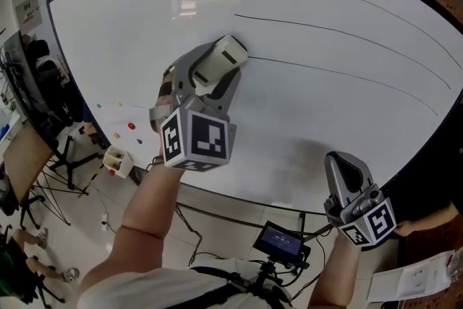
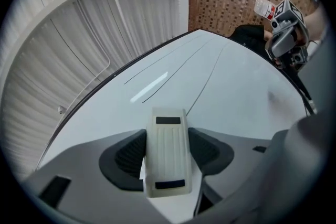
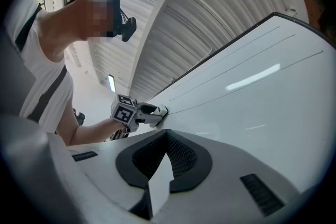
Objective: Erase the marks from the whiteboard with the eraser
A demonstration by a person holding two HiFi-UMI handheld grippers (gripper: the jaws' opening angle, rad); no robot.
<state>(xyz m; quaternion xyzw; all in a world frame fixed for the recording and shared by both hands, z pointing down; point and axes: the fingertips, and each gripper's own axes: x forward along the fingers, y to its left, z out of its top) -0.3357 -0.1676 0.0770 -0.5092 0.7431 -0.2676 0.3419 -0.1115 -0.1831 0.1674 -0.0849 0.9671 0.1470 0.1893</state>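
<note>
The whiteboard (image 1: 130, 32) fills the head view, with three long black lines (image 1: 347, 31) across its upper right. My left gripper (image 1: 217, 67) is shut on a white eraser (image 1: 230, 54), which is held against the board just left of where the lowest line (image 1: 304, 66) starts. In the left gripper view the eraser (image 2: 167, 152) stands between the two dark pads, and the lines (image 2: 205, 86) run away ahead of it. My right gripper (image 1: 341, 161) hangs near the board's lower right edge, shut and holding nothing; its pads (image 3: 181, 157) meet in the right gripper view.
Small coloured magnets (image 1: 131, 126) dot the board's lower left. Below it a small box (image 1: 118, 161) and folding stands (image 1: 65, 155) sit on the floor. A monitor on a tripod (image 1: 282, 242) is at my feet. Papers (image 1: 412, 278) lie at lower right.
</note>
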